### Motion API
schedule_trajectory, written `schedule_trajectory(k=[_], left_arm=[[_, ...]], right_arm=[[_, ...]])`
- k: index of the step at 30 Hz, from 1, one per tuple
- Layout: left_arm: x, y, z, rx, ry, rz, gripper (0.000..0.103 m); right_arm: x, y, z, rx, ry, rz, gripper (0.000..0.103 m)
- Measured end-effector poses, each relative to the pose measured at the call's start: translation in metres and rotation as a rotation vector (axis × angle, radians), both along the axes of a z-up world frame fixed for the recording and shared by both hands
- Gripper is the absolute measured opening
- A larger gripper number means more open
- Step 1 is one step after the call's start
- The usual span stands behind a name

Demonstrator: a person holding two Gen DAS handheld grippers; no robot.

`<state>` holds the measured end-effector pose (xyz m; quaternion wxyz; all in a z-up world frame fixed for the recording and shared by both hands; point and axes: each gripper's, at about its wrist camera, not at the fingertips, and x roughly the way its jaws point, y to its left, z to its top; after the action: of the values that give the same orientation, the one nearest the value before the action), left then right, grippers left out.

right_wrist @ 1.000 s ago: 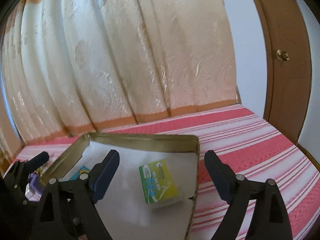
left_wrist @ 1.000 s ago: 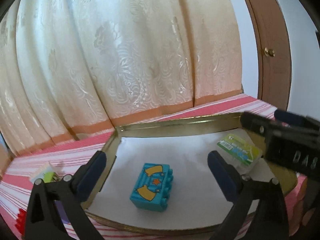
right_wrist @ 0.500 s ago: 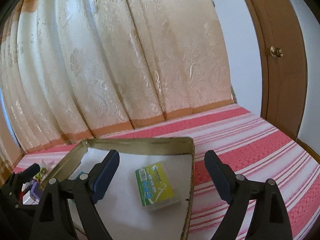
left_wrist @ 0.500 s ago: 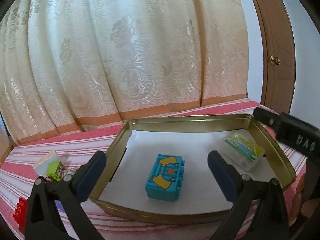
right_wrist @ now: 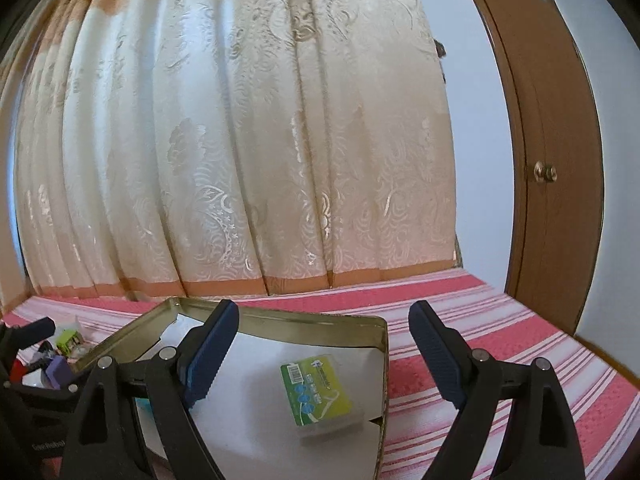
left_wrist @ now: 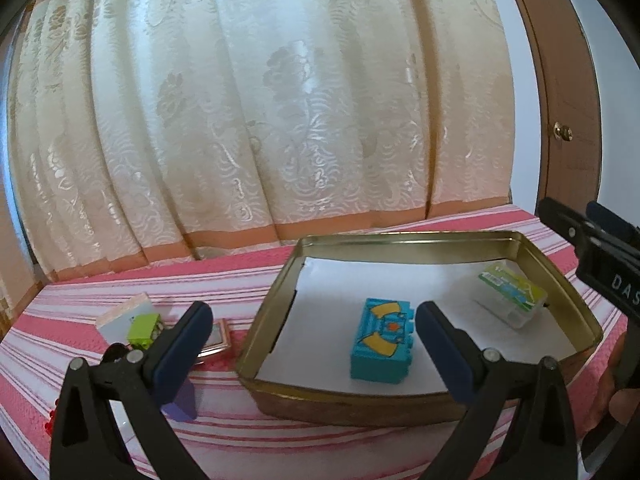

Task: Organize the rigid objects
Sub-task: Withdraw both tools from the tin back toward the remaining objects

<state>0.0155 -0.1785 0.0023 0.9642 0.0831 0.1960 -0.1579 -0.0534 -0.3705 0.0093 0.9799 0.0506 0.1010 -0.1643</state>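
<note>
Pink-striped cloth (left_wrist: 320,436): shallow gold metal tin (left_wrist: 472,236) holds teal toy brick (left_wrist: 382,346), left gripper (left_wrist: 312,340) and right gripper (right_wrist: 324,344) jaws spread, empty.

Teal toy brick (left_wrist: 383,345) and clear green-labelled box (left_wrist: 513,293) lie apart inside gold tin (left_wrist: 280,292)

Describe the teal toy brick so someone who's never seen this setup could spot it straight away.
Find the shallow gold metal tray on the red-and-white striped cloth, lined with white paper. Two things lie in it: the teal toy brick sits near the front, left of a flat clear plastic case with a green label. The brick is the chunky studded block with yellow shapes and a small orange star on top.
</note>
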Motion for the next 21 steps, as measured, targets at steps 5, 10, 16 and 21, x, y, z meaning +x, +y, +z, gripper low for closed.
schedule_trajectory(k=[5, 10, 16, 21], left_arm=[[-0.002, 0.012, 0.000, -0.003, 0.000, 0.004, 0.103], [0.000, 0.025, 0.000, -0.018, 0.011, 0.016, 0.103], [-0.002, 0.039, 0.000, -0.015, 0.006, 0.031, 0.103], [-0.003, 0.056, -0.001, -0.026, 0.018, 0.037, 0.103]], right_arm=[[-0.005, 0.009, 0.000, -0.007, 0.003, -0.002, 0.088], [-0.009, 0.022, 0.000, -0.003, -0.001, 0.010, 0.088], [-0.020, 0.034, 0.000, 0.043, -0.015, 0.006, 0.088], [-0.026, 0.049, 0.001, 0.042, -0.023, 0.004, 0.088]])
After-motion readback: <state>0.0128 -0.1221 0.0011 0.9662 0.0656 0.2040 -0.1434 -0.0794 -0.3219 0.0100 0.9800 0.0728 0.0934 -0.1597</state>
